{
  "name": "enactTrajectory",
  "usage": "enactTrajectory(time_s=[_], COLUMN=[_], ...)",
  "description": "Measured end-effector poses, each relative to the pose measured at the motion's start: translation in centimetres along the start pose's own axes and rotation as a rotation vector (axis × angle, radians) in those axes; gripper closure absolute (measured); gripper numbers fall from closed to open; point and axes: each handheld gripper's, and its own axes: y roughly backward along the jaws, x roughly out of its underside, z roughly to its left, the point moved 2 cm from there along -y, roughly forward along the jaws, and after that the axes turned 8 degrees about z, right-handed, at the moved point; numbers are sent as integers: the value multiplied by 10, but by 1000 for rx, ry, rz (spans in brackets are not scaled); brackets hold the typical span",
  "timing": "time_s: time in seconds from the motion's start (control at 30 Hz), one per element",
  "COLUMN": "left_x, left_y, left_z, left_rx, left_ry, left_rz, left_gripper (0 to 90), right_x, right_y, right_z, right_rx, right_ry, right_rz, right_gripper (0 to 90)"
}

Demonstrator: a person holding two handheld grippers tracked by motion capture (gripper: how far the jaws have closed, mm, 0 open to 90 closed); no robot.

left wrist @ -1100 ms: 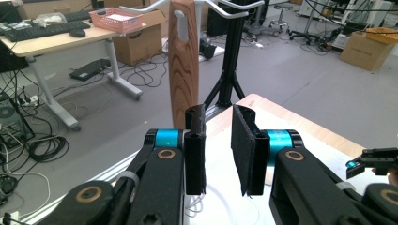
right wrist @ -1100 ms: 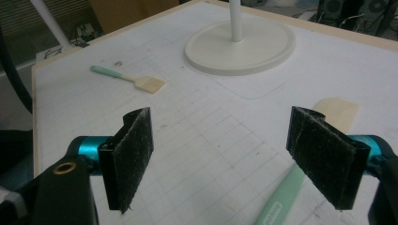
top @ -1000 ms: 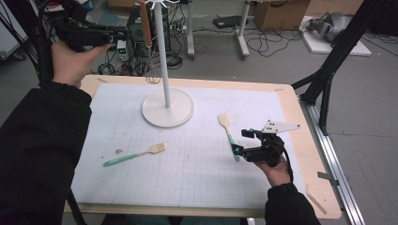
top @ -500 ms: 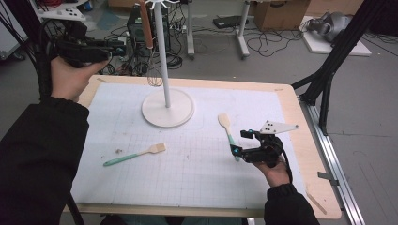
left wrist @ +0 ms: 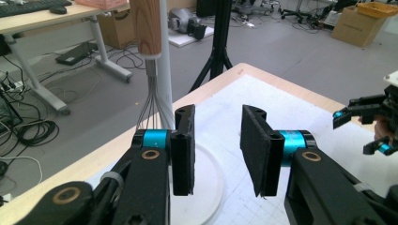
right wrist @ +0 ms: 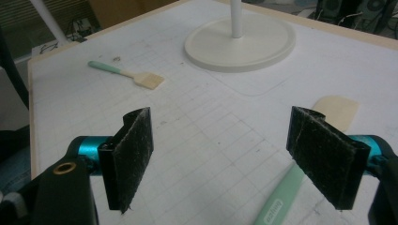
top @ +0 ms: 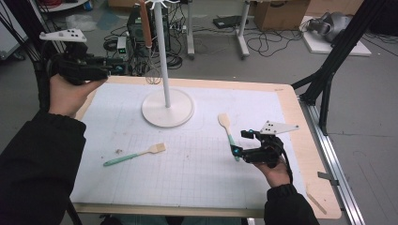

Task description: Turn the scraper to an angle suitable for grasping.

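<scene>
The table carries a white gridded mat. A white stand rises at the mat's far side, with a wooden-handled whisk hanging beside its pole. The left gripper hovers near the whisk past the table's far-left corner; its jaws have just been opening, nothing between them. The right gripper has its jaws wide apart, 1 on each side of a green-handled spatula lying on the mat. A green-handled brush lies mid-left.

wood-handled whisk hangs upright on the stand.
</scene>
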Motion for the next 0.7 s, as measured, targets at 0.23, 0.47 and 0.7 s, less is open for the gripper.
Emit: enactTrajectory(time_s=[0.23, 0.47, 0.7], left_x=[21, 44, 58], left_y=[3, 1, -6], left_z=[-10, -11, -12], left_rx=[-4, 0, 16], left_ry=[-19, -14, -13], left_rz=[3, 10, 17], left_gripper=[632, 624, 617], right_x=[0, 0, 1], right_y=[0, -2, -3], right_z=[2, 5, 3], right_rx=[9, 16, 27], right_ry=[9, 26, 20], right_rz=[-1, 15, 20], right_gripper=[218, 219, 219])
